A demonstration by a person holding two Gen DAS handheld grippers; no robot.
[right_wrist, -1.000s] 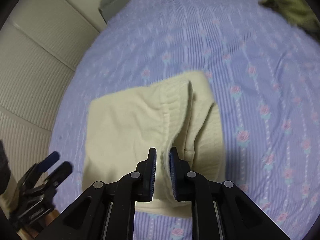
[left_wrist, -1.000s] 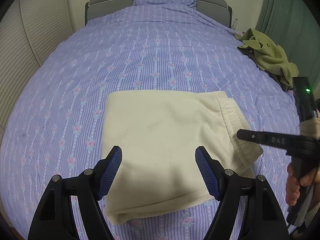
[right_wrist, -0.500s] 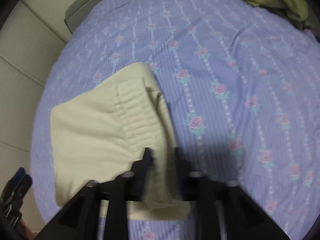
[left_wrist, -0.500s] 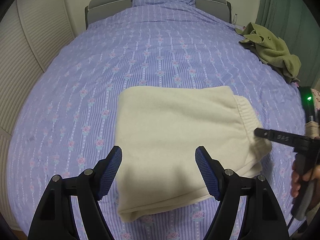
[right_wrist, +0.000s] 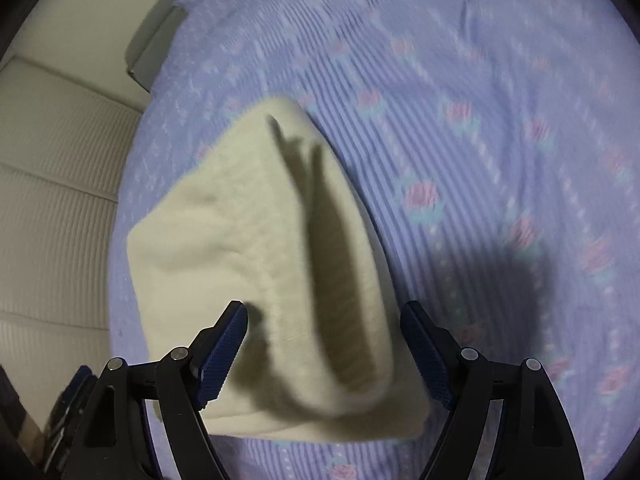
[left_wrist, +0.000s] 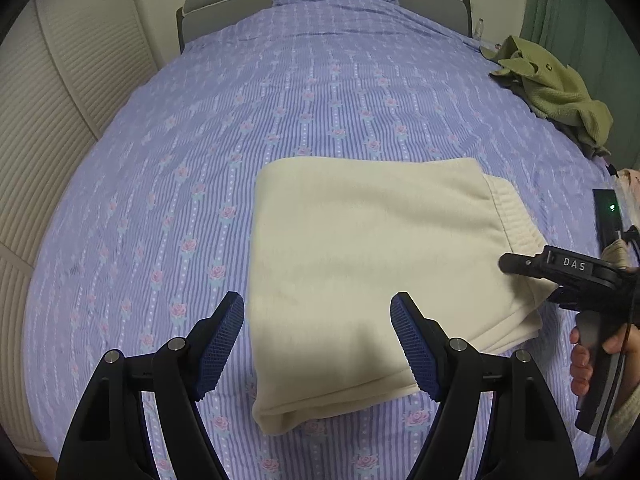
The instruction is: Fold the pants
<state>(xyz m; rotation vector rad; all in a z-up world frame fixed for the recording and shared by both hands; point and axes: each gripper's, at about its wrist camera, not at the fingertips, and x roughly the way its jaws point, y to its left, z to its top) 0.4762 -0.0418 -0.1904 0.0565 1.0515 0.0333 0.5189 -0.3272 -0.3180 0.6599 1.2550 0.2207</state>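
Currently nothing is gripped. The left black two-finger gripper with blue ribbed pads (left_wrist: 317, 344) is held with jaws spread wide, above the near edge of the cream fleece pants (left_wrist: 372, 264), at roughly 6 o'clock of the bundle in the left wrist view; no contact with the cloth is visible. Judged reason: it is parked clear so the fold is not disturbed.

The right black two-finger gripper with blue ribbed pads (right_wrist: 324, 350) is also seen with jaws wide apart, nothing between them, poised over the waistband end; its shadow is cast along the fabric. In the left wrist view its black finger marked "DAS" (left_wrist: 560, 266) is seen at 3 o'clock of the pants, over the right edge; contact cannot be confirmed. Right view is motion-blurred, so fine detail is not resolved.

Pants are located on the purple striped bedspread with pink roses (left_wrist: 280, 120), near the foot of the bed, well apart from the olive-green crumpled garment (left_wrist: 556, 88) lying at 2 o'clock by the bed edge.

Appearance: a thick, soft rectangular stack, several layers visible at the near corner. The ribbed elastic waistband (left_wrist: 514, 216) is left protruding past the top layer on the right. Top surface is mostly smooth, edges roughly aligned. The fold is judged essentially complete.
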